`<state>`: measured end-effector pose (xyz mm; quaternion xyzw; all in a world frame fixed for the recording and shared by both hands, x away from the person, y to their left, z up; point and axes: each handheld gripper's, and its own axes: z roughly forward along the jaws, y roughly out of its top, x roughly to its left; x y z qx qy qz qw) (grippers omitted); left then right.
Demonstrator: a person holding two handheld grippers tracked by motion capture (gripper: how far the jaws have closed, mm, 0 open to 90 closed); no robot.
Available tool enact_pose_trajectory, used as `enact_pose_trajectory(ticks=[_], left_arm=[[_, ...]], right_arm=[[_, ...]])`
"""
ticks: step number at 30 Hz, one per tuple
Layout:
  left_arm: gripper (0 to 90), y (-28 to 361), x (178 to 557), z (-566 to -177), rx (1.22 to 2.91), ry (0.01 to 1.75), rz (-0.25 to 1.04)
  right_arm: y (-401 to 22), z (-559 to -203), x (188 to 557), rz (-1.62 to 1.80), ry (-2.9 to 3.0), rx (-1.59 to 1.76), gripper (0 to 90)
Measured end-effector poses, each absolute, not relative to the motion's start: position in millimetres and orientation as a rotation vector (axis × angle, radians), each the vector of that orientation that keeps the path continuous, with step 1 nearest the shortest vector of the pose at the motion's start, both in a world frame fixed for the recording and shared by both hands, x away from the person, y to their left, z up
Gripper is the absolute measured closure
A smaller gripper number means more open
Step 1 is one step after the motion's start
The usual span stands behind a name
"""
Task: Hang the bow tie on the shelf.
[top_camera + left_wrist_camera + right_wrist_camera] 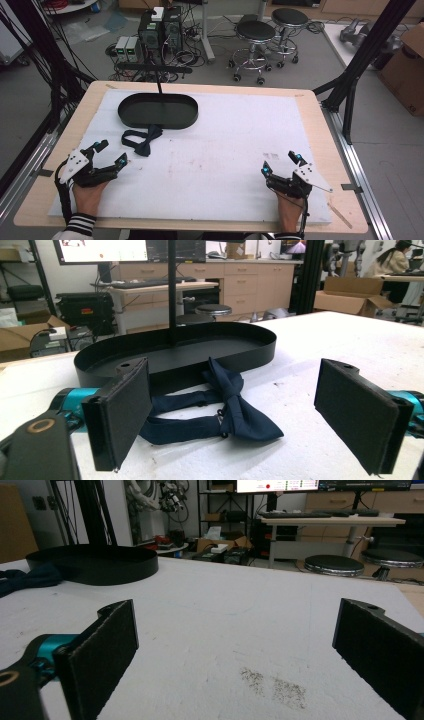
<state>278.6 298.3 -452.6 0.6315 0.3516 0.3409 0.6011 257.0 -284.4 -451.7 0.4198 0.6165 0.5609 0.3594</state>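
A dark navy fabric bow tie (143, 142) lies flat on the white foam-covered table (225, 150), just in front of the empty black oval metal tray (158, 110), apparently touching its wall. The left gripper (107, 155) rests near the tie with jaws spread wide, holding nothing. The right gripper (281, 164) sits well apart at the near right, jaws likewise apart and empty. Judgement: nothing is started yet; the likely first move is the left gripper closing on the tie's knot and lifting it towards the tray.

Navy bow tie (220, 412). Black oval tray (158, 110). White mat (225, 150) on tan table (327, 150). Black gripper pads (122, 412), teal fittings. Black-and-white striped cuff (80, 223).
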Motion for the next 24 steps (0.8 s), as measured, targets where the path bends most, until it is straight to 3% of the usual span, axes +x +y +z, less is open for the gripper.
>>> enact_pose_trajectory(ticks=[24], left_arm=[[15.7, 299.9, 280.4, -452.2, 1.454, 0.834, 0.767]], right_arm=[[-282.7, -451.7, 256.8, 1.432, 1.589, 1.082, 3.3]])
